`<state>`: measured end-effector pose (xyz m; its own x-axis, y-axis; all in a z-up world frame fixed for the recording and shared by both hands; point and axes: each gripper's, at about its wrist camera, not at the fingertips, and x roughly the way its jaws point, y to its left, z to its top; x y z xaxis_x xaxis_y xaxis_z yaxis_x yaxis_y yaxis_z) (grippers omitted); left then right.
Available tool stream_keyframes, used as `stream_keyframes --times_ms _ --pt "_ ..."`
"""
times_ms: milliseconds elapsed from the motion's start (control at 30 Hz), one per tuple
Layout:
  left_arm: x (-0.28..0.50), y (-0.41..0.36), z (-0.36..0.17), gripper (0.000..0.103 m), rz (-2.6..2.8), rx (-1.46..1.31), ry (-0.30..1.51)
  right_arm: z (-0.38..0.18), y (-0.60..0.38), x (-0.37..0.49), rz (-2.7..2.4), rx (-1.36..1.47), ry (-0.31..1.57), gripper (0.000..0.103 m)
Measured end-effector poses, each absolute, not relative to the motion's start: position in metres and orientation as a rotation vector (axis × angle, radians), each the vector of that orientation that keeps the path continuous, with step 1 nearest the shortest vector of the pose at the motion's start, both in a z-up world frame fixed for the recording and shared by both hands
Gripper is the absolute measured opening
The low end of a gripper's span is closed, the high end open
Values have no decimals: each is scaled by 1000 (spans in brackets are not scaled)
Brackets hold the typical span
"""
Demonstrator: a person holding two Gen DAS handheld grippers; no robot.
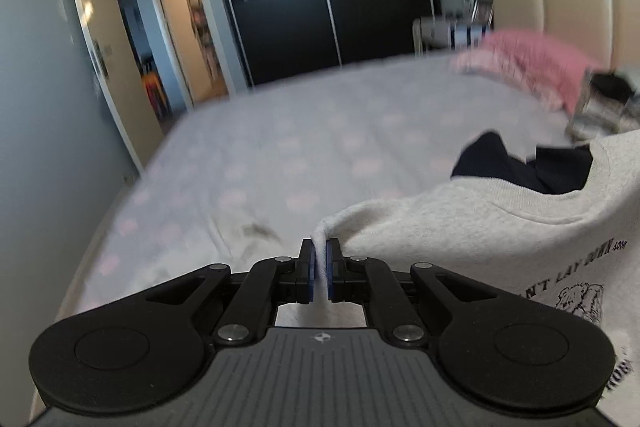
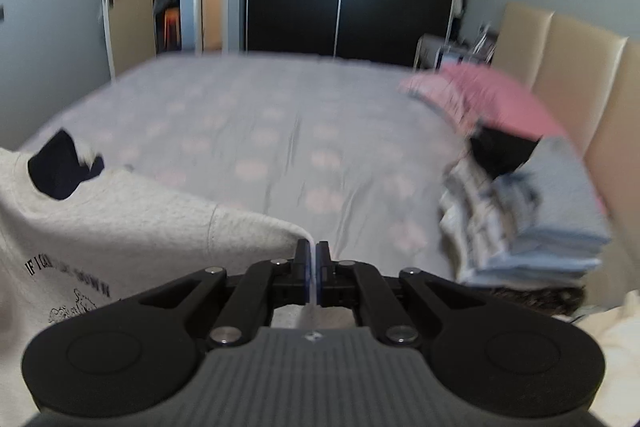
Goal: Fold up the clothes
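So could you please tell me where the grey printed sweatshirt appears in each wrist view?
Left wrist: grey sweatshirt fills the lower right, its corner pinched in the left gripper.
Right wrist: it fills the lower left, pinched in the right gripper.
Shared landmark: pink pillow.

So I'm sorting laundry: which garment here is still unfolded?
The grey sweatshirt, held spread between both tools; the blue stack and pink pile lie folded by the headboard.

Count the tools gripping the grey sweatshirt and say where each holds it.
2. The left tool pinches one shoulder corner of the grey sweatshirt; the right tool pinches the opposite shoulder corner. Both are shut on fabric.
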<state>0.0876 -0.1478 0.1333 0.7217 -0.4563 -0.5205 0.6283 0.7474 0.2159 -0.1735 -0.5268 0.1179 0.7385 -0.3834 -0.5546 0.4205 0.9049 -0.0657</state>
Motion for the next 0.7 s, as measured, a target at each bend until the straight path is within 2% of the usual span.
stream_keyframes --times_ms 267,433,700 --pt "8 -97 250 4 -632 258 172 239 -469 -261 -501 -53 283 2" --pt "-41 -60 303 4 -661 176 16 301 -429 -323 -543 -88 85 2" --pt "-102 -27 333 4 -711 120 -146 333 -384 -401 -622 -134 -126 2"
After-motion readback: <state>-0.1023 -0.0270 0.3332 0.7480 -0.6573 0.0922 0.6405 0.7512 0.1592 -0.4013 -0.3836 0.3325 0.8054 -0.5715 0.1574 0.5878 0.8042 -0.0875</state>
